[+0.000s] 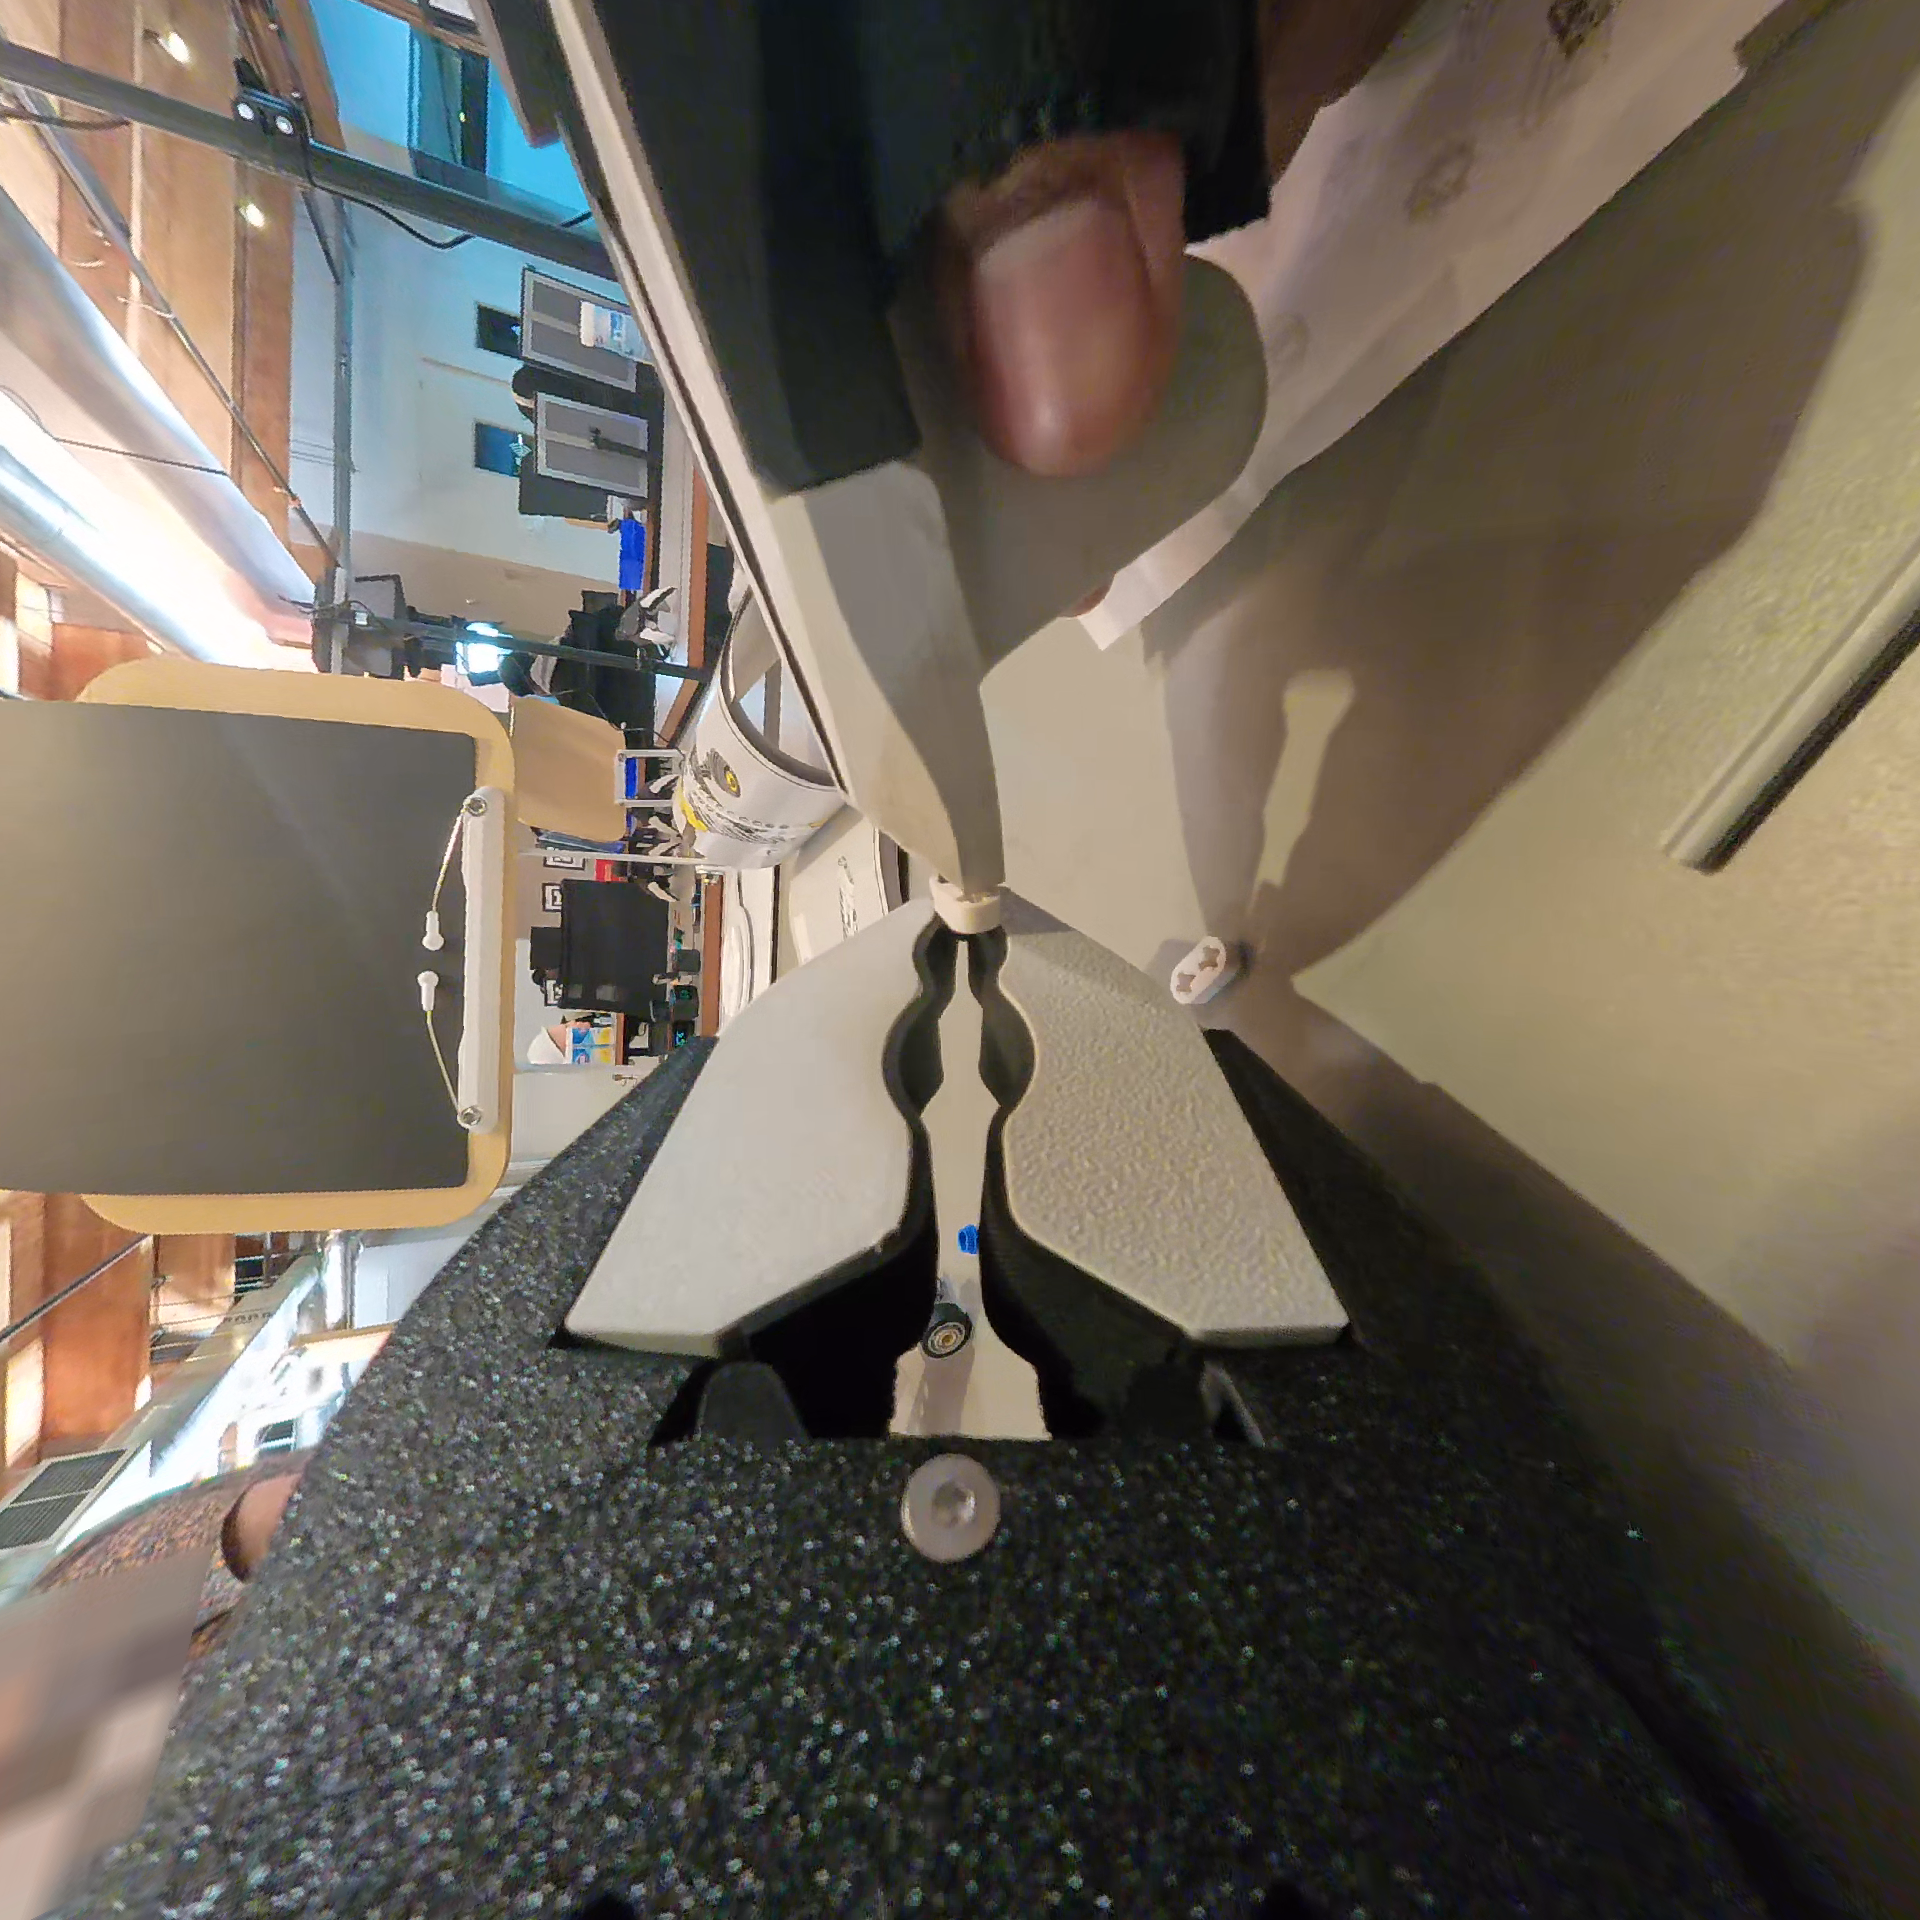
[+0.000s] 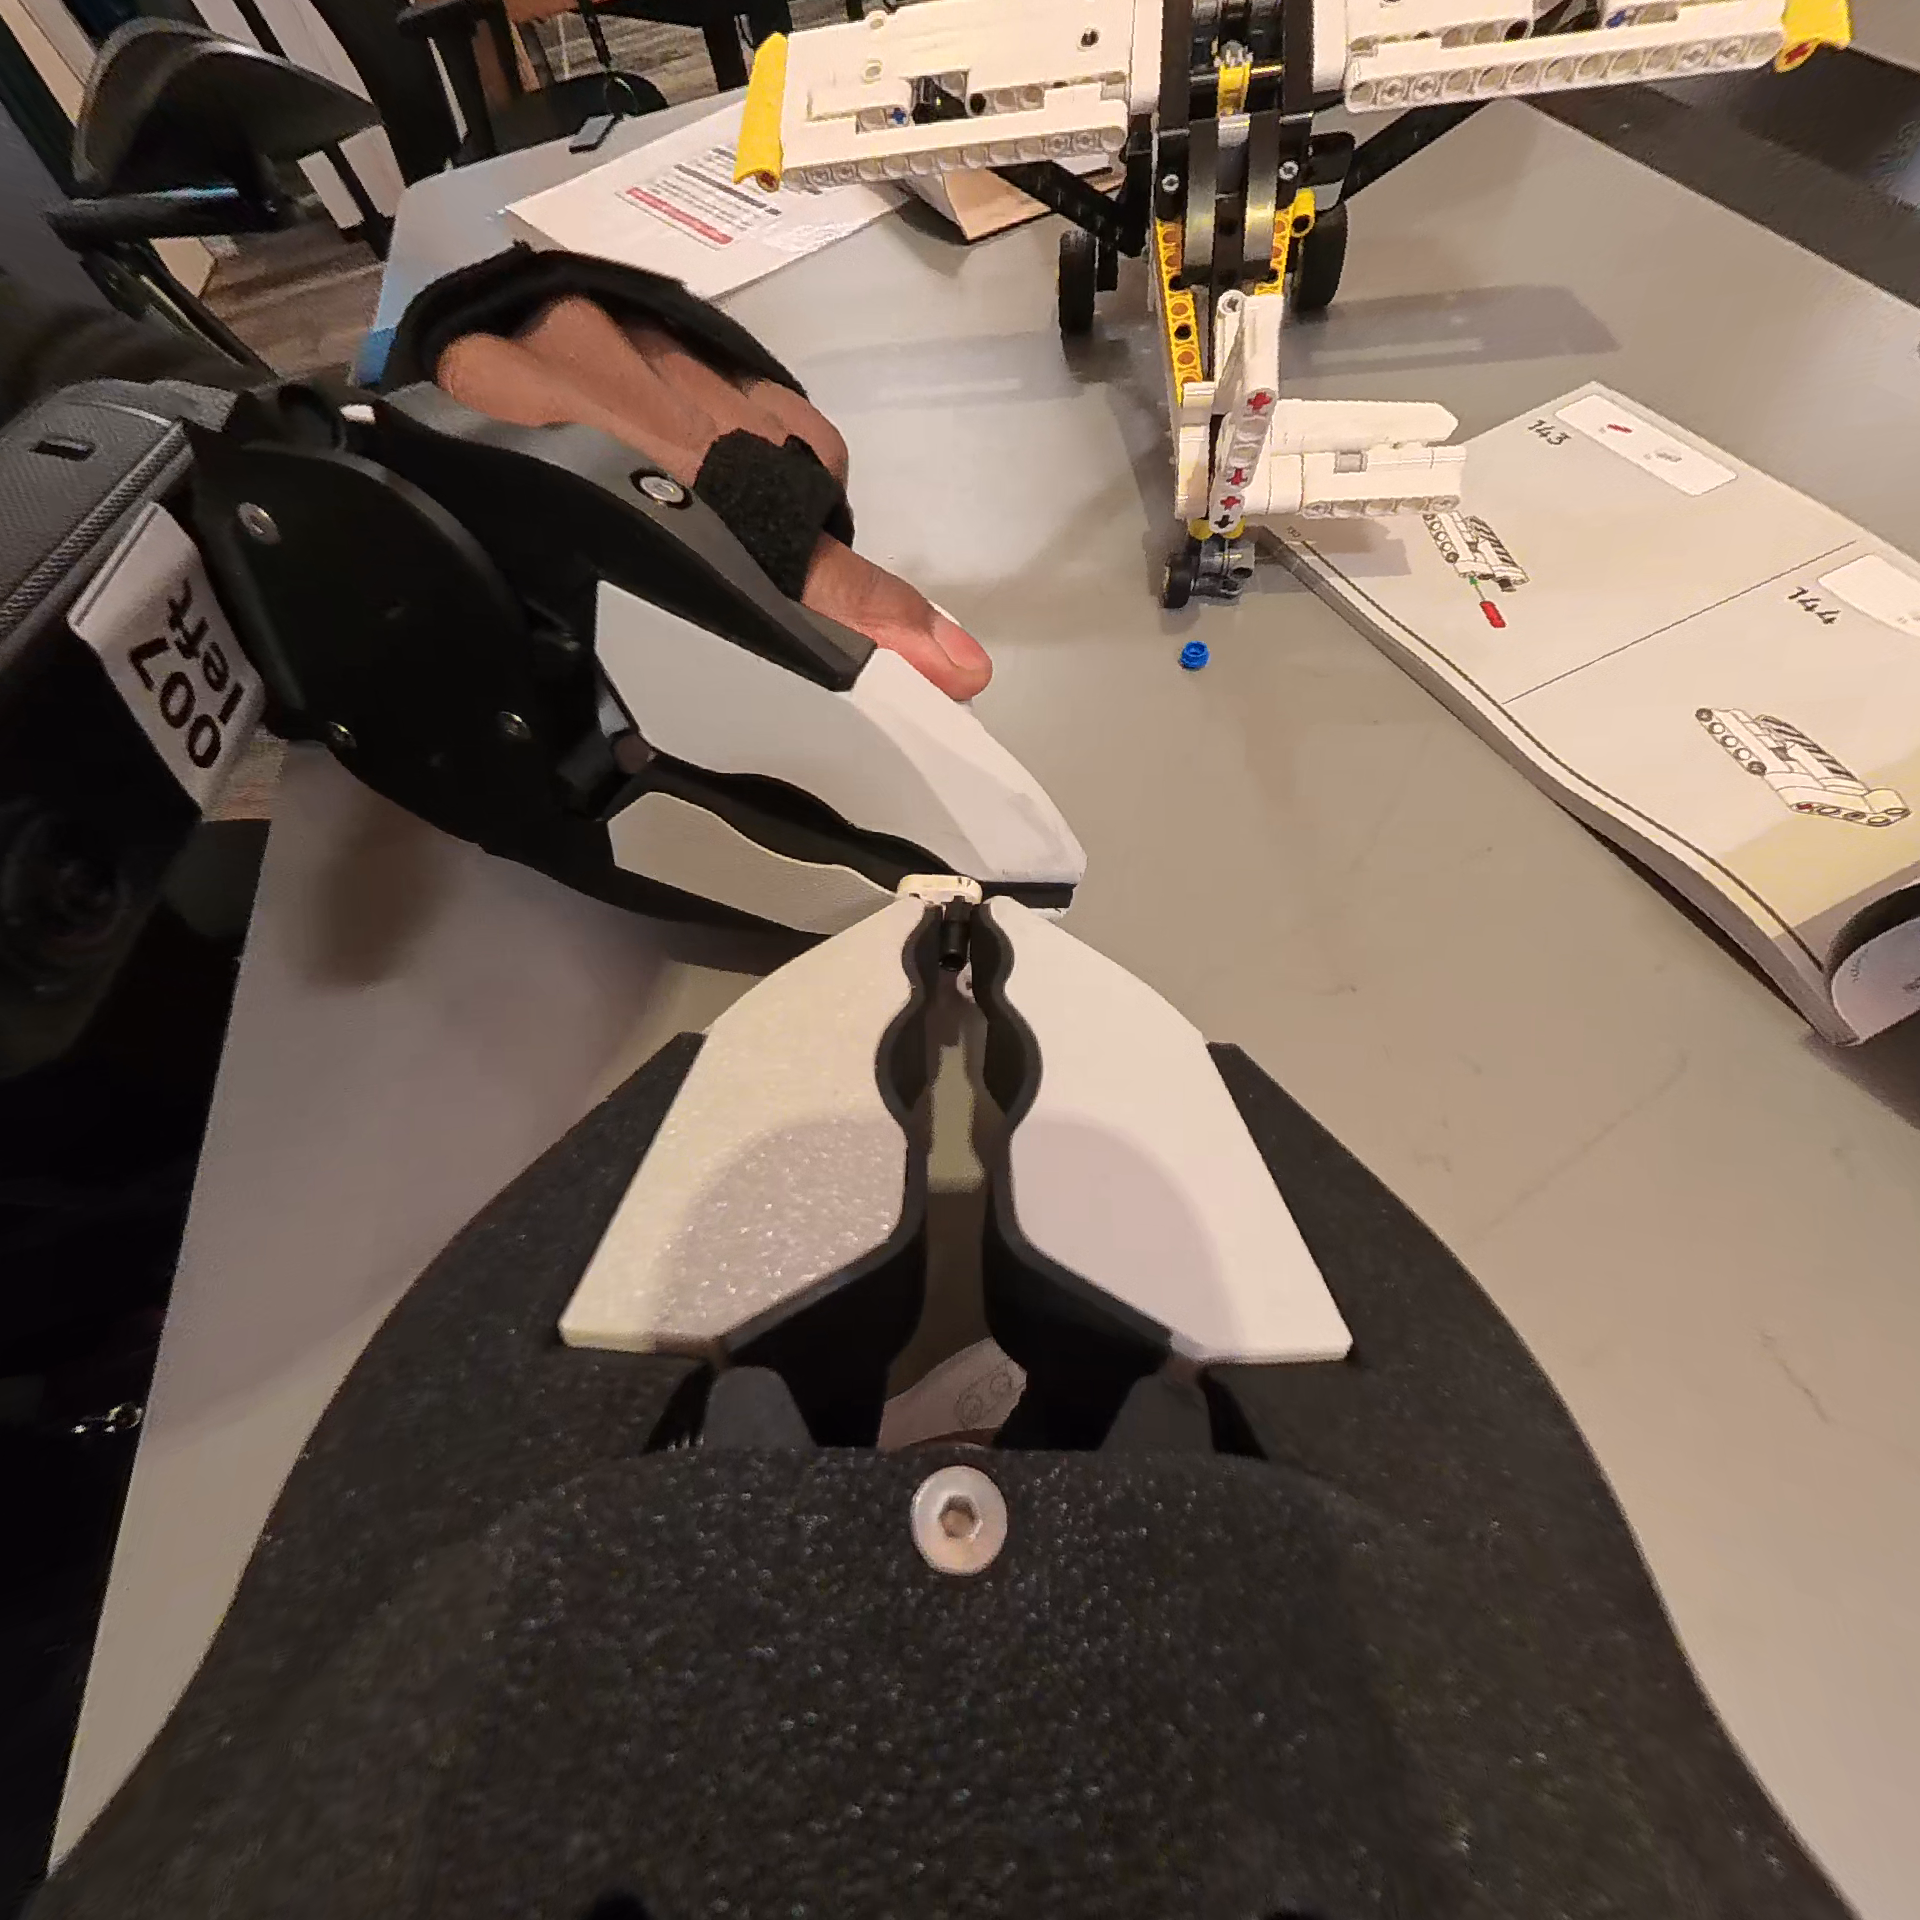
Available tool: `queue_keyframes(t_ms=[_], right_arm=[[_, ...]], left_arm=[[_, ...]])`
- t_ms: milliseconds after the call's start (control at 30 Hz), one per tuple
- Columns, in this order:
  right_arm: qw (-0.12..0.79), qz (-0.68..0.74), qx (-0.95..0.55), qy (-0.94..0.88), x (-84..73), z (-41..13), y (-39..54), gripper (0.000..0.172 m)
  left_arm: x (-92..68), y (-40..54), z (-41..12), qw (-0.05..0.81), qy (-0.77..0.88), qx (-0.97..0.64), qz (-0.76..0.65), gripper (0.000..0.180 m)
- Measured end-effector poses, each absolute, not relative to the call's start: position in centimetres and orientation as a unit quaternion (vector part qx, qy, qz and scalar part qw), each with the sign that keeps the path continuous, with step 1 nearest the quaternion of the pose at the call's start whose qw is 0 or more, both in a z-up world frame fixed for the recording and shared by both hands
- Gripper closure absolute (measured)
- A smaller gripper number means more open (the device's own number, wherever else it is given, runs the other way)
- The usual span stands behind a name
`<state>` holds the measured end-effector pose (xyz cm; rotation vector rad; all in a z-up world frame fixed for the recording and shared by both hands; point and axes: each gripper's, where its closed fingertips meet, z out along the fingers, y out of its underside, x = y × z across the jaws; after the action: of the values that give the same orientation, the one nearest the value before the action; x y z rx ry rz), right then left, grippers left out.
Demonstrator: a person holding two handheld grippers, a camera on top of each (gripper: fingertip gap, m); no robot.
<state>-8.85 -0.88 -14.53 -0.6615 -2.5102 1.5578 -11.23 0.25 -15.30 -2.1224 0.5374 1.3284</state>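
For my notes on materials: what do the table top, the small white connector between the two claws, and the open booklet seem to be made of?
Table top: probably grey laminate, matte, smooth with faint scuffs.
Small white connector: likely moulded plastic, slightly glossy, with a cleanly formed hole pattern.
Open booklet: printed paper, thin pages curling at its edge.

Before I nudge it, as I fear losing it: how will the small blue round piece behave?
The blue round piece looks tiny, so probably very light. Being round, it may roll if tipped. The smooth grey table likely lets it skid.
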Motion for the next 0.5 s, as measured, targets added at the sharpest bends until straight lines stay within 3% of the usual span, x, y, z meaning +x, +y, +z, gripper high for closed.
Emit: queue_keyframes(t_ms=[500], right_arm=[[0.053, 0.510, -0.210, -0.832, -8.61, -14.67, -0.87, 0.168]], left_arm=[[-10.94, 0.35, -15.57, 0.279, 0.205, -0.797, 0.495, 0.179]])
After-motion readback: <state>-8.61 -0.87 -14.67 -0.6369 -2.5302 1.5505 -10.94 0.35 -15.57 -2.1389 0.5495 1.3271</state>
